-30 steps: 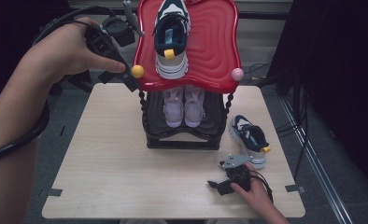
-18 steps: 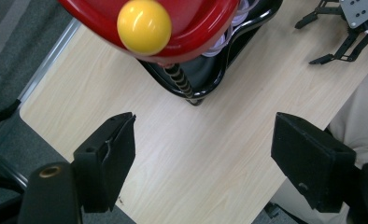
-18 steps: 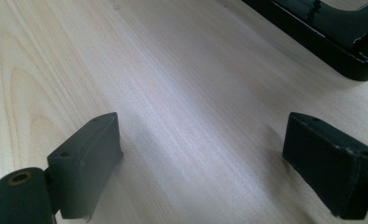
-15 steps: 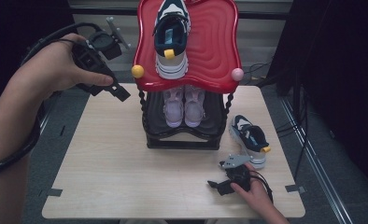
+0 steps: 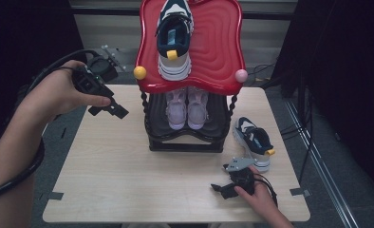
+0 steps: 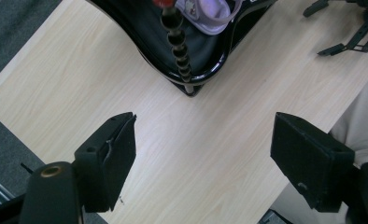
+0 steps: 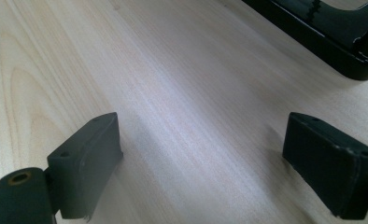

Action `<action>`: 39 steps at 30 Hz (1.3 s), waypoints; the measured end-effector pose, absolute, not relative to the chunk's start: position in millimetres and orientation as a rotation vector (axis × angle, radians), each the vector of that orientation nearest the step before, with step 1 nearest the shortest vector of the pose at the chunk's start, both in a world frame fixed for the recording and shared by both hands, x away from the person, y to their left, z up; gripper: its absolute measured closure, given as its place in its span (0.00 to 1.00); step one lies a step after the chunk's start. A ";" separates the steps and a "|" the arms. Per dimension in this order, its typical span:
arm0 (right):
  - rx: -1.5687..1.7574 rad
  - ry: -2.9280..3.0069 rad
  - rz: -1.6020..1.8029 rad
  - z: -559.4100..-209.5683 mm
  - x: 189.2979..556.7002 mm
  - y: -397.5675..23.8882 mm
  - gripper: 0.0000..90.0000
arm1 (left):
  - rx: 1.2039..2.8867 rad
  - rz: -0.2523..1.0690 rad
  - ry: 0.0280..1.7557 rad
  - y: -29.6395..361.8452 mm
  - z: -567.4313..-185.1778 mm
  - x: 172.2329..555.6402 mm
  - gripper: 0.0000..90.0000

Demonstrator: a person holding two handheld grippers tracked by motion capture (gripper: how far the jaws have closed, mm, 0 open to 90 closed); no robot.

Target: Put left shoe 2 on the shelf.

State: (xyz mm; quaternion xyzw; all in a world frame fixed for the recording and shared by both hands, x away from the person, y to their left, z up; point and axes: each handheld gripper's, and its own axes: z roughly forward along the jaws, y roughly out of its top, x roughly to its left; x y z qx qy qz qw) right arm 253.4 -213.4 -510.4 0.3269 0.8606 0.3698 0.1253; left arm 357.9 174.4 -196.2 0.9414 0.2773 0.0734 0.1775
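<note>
High view: navy-and-white sneaker [image 5: 254, 142] lies on table [image 5: 114, 175] beside right gripper [image 5: 229, 189].

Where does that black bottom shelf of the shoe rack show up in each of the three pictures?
High view: black bottom shelf at centre, under the red top tray, holding a pair of pink shoes.
Left gripper view: top centre, its curved corner beside a beaded post.
Right gripper view: top right corner.
Shared landmark: the light wooden table.
</note>
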 end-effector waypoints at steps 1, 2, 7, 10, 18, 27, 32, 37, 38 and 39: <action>0.952 2.507 1.077 -510.4 253.4 -213.4 0.12 | 2.660 0.202 0.788 175.3 -199.5 357.6 0.25; 0.953 2.507 1.078 -510.4 253.4 -213.4 0.12 | 2.664 0.196 0.785 176.4 -202.3 357.7 0.25; 0.950 2.502 1.079 -510.5 253.6 -213.4 0.12 | 2.665 0.177 0.806 181.2 -214.7 358.2 0.25; 0.949 2.502 1.079 -510.5 253.6 -213.4 0.12 | 2.682 0.157 0.820 183.4 -225.1 359.0 0.25; 0.952 2.505 1.082 -510.5 253.3 -213.3 0.12 | 2.721 0.118 0.860 186.5 -251.4 361.8 0.25; 0.955 2.505 1.082 -510.5 253.1 -213.2 0.12 | 2.755 0.059 0.899 189.7 -282.0 364.4 0.25; 0.955 2.505 1.082 -510.5 253.1 -213.3 0.12 | 2.756 0.037 0.911 191.5 -298.1 365.2 0.25; 0.955 2.503 1.084 -510.6 253.0 -213.2 0.12 | 2.742 0.021 0.914 191.3 -314.4 364.6 0.25; 0.955 2.503 1.085 -510.6 253.0 -213.2 0.12 | 2.736 0.023 0.913 191.3 -318.1 364.4 0.25; 0.955 2.503 1.085 -510.6 253.0 -213.1 0.12 | 2.732 0.023 0.915 191.4 -320.9 364.4 0.26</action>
